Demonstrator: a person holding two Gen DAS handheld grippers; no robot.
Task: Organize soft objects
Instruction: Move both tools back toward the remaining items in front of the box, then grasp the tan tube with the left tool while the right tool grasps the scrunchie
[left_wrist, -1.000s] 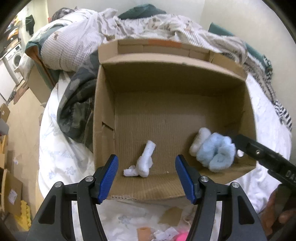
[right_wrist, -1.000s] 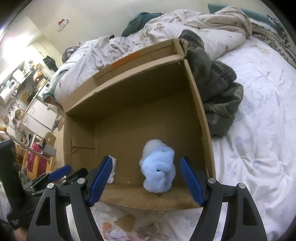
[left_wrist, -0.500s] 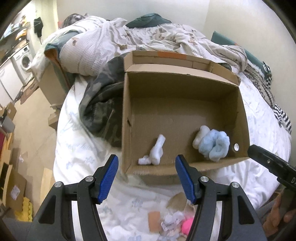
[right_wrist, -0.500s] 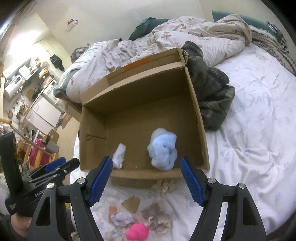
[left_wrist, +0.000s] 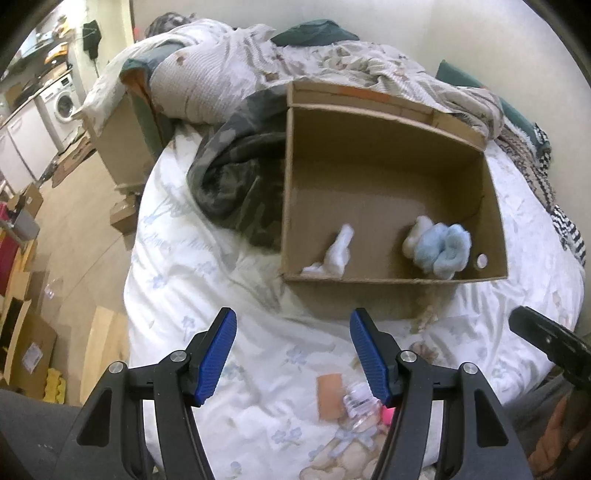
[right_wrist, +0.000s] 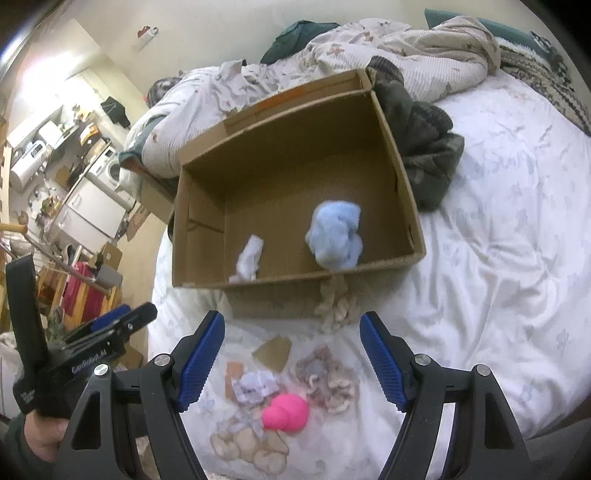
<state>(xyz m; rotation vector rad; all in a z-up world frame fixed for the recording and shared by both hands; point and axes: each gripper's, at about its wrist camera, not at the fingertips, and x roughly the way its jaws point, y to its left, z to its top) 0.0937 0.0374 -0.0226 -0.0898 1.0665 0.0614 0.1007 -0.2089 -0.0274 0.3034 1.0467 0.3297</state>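
Two soft things already lie in the cardboard box (right_wrist: 384, 122) on the bed (right_wrist: 498, 258): a light blue fluffy bundle (right_wrist: 336, 232) near the front wall, toward the box's 4 o'clock corner, and a small white cloth (right_wrist: 249, 258) toward its 7 o'clock corner, the two well apart. So the step in hand looks like the gap between drops: going to fetch the next item.

The right gripper (right_wrist: 291, 362) hangs over the loose pile on the bedspread in front of the box, its fingers (right_wrist: 201, 360) spread wide and holding nothing. Between and just below them sit a pink soft ball (right_wrist: 285, 411), a mottled grey and cream fabric clump (right_wrist: 325, 380) at its 1 o'clock, a crumpled white wrapper (right_wrist: 255, 386) at its 10 o'clock, and cardboard scraps (right_wrist: 273, 350) nearer the box. A cream fuzzy piece (right_wrist: 336, 299) rests against the box's front wall.

The left gripper (left_wrist: 293, 358) is also spread and empty, aimed at the bedspread short of the box.

The pink ball seems the likeliest next pick. That calls for lowering the right gripper so the fingers straddle the ball, closing gently since it will squash, and keeping the wrapper out of the pinch, then lifting over the front wall.
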